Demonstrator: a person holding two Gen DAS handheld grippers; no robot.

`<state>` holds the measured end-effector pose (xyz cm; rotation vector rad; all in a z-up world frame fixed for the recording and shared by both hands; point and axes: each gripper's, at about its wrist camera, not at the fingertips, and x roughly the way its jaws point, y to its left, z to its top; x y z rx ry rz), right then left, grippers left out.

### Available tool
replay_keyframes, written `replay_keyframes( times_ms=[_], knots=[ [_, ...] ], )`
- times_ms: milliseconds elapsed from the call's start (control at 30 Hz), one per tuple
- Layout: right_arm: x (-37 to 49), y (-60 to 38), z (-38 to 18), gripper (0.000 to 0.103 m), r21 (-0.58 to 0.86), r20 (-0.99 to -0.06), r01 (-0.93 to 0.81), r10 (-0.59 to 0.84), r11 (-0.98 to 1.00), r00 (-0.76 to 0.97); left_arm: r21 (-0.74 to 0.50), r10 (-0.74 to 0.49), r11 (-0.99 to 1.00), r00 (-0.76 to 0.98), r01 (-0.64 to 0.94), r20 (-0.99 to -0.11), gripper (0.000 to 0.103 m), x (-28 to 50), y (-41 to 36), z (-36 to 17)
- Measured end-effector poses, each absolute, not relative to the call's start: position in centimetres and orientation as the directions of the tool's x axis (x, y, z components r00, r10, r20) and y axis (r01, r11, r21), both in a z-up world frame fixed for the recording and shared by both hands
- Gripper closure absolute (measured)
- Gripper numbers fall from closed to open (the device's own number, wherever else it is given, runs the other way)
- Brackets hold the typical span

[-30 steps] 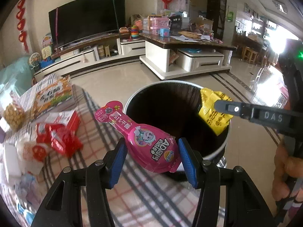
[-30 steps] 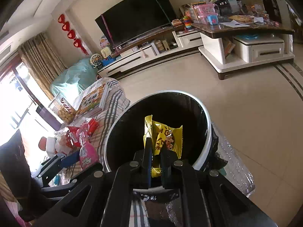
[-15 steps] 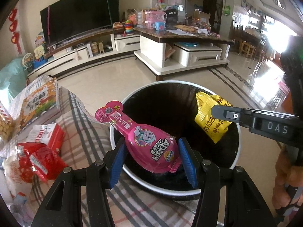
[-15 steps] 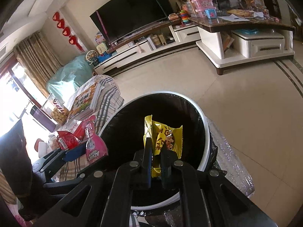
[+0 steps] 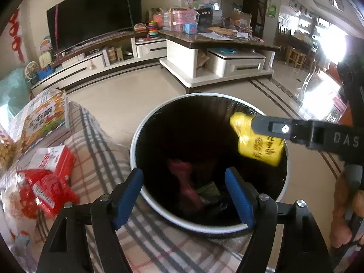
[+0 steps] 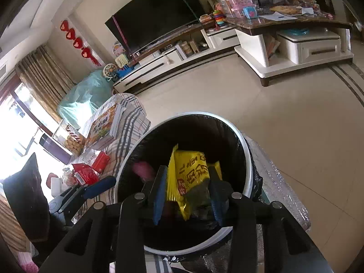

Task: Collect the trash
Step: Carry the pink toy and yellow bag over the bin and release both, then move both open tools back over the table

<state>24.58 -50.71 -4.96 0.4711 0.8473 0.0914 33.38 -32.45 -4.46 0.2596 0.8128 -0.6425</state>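
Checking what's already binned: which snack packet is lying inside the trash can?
The pink packet, down in the trash can. The yellow packet sits between the right gripper's fingers above it; the red ones lie on the plaid cloth.

daylight glare blows out side windows; fisheye edges warp, vignette.

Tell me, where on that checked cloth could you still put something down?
The checked cloth is bare between the red packets and the bin rim, and below the left claw. Its left edge, around the snack box, is crowded.
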Motion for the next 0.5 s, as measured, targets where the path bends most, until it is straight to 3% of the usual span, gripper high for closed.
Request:
replay_keyframes(
  times_ms=[200,333,500],
  knots=[
    [23.6,-50.3,-4.1,0.048,0.438,-0.682,0.112,0.249,0.892,0.688,-0.037,-0.420,0.814,0.543,0.580,-0.727,0.028,31.1,-28.7,-4.4],
    [22.5,-49.2,-4.0,0.030,0.445,-0.666,0.110,0.246,0.889,0.704,-0.034,-0.403,0.836,0.570,0.548,-0.717,0.028,28.6,-25.8,-4.4],
    [21.0,-46.9,-4.1,0.023,0.457,-0.653,0.095,0.261,0.885,0.710,-0.050,-0.390,0.859,0.587,0.510,-0.709,0.028,25.2,-22.2,-4.4]
  ],
)
